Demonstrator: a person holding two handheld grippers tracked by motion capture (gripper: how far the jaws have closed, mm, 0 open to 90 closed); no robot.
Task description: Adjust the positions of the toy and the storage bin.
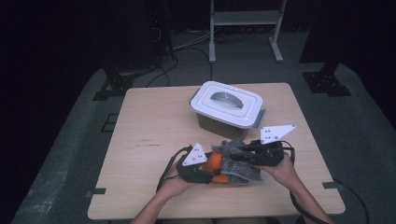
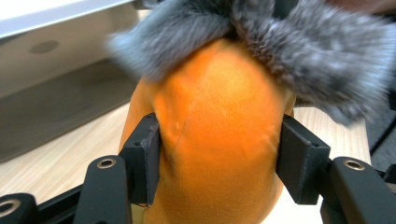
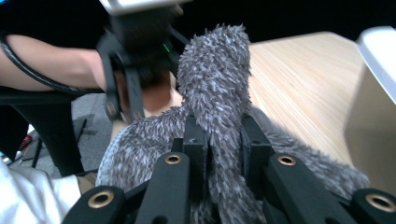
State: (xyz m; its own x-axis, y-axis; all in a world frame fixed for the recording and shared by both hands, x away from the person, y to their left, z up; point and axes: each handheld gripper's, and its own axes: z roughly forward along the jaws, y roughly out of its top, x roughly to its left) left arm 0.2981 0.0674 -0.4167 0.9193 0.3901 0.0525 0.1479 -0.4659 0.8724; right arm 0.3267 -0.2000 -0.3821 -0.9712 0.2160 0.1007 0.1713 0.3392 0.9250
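L gripper (image 2: 219,154) is clamped on the smooth orange rounded plush body (image 2: 215,135), one black pad on each flank, so the soft thing stays put w/ the pull coming from the other side. The fabric dents a bit at the pads, so the grip looks firm. R gripper (image 3: 223,140) has its jaws nearly together, pinching a fold of the shaggy grey-and-white fuzzy fabric cover (image 3: 215,88); the fold stands up past its tips. Looks like the two are set opposite each other to work the grey cover on or off the orange body; which way, can't tell. In the high view the bundle (image 1: 231,163) sits between both grippers, at the near part of the light wooden table (image 1: 149,135). Beyond the grippers, well apart from them, stands a white-lidded grey plastic box w/ a handle recess (image 1: 227,103), lid on.
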